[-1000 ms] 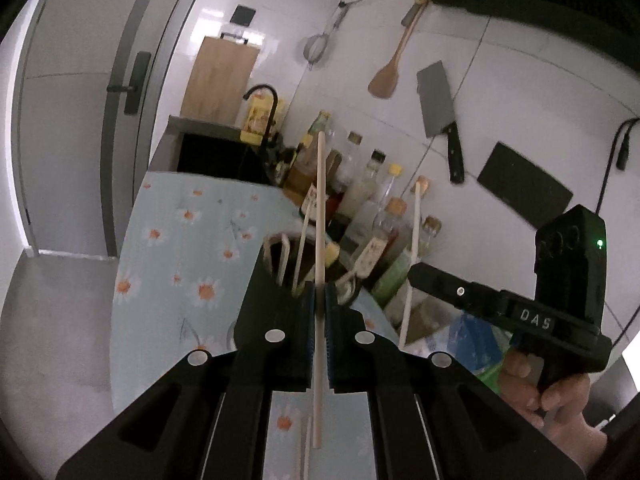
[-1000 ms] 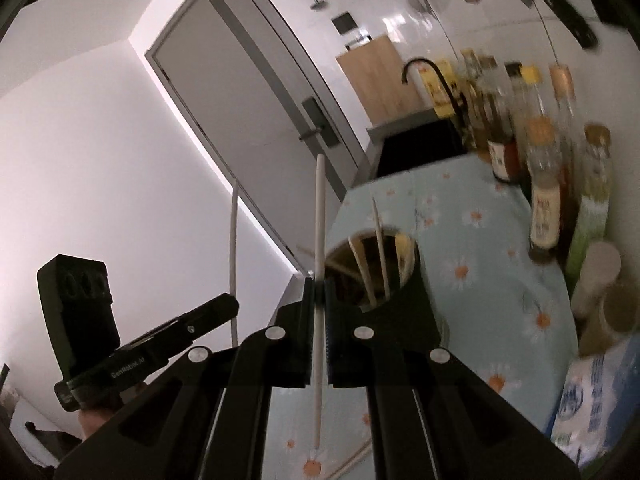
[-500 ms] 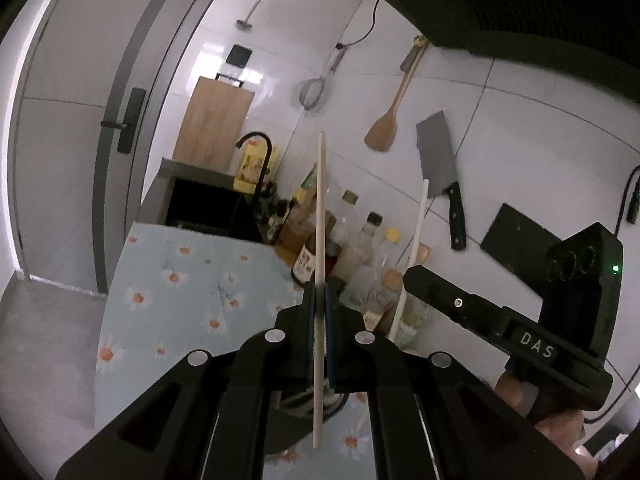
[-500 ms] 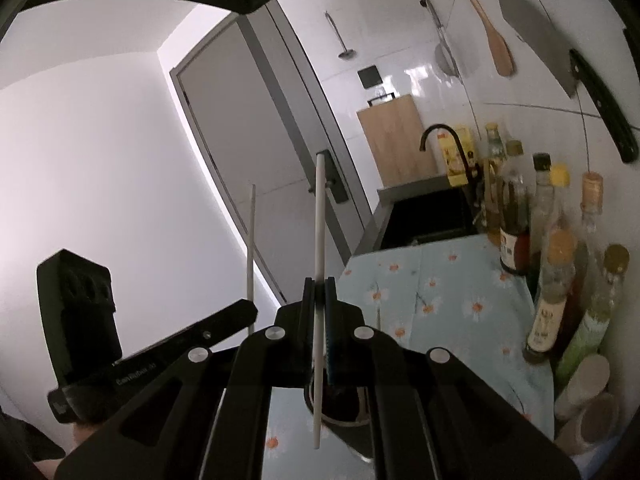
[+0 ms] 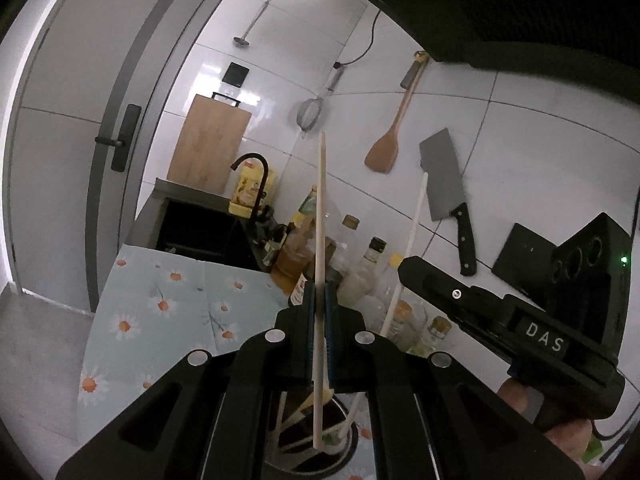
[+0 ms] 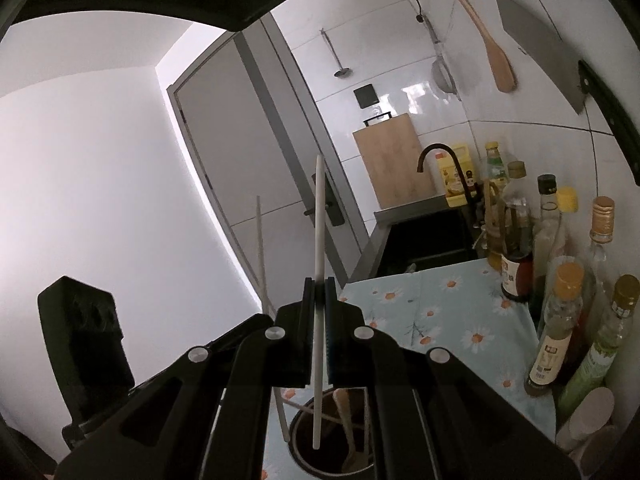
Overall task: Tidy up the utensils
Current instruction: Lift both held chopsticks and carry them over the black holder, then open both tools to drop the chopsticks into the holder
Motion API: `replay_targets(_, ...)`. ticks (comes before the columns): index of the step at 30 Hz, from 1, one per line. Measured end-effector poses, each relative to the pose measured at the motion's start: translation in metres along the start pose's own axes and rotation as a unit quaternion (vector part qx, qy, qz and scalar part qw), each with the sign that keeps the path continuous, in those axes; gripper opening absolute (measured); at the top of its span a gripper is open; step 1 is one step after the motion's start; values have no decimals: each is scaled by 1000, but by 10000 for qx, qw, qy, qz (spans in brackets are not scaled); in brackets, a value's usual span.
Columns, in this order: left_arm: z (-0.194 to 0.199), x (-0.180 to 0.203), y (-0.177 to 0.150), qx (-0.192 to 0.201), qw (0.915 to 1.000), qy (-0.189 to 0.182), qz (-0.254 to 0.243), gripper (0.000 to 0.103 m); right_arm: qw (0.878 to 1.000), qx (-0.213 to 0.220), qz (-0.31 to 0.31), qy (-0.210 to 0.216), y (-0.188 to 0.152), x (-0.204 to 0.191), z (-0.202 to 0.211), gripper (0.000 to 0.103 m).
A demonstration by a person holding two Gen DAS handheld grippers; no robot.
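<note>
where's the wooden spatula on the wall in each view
Left wrist view: the wooden spatula hangs on the tiled wall right of centre, upper half, just left of the cleaver.
Right wrist view: the wooden spatula hangs near the top right, again left of the cleaver.
Shared landmark: the wooden cutting board leaning behind the sink.

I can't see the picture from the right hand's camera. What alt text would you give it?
A black right hand-held gripper is shut on a white chopstick, held upright above a round utensil holder that already has utensils in it. The holder stands on a daisy-print tablecloth, with sauce bottles along the tiled wall and a sink behind.
</note>
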State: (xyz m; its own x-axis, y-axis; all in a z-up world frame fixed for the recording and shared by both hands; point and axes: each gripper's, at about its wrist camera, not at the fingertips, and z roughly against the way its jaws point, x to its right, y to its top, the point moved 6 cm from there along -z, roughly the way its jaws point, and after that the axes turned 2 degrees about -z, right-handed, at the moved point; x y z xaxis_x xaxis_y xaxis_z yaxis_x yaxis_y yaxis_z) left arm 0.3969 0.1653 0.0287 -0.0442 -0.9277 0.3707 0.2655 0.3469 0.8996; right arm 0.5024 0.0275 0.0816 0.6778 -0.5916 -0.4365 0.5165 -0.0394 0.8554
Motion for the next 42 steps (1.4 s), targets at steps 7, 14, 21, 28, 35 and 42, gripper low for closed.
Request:
replay_targets(7,-10,-6,-14,174,9997,166,-97,4,9997,-155,-100,-129,-18,13,-16,6)
replay_targets(14,-19,-10,-33,128,9994,262,-169,4,9991,-318,-108,-245,-31,20,-25,6)
replay_targets(21,-18,-12,-39,21,9995,270,-186,5,9986,-438,-177,-249,-36,21,-27,16)
replay_targets(28,-9,-15,-38,32,9995,297,-127,5,9986,-436,-217,-217,-34,19,-21,16)
replay_targets(35,3,-16,-36,6,9993,360,-100,5,9988,-412,-186,-174,-34,10,-9,16)
replay_targets(42,19,-11,-36,-86,9990,408,-162,19,9989,-435,-118,-138,-33,-3,9,16)
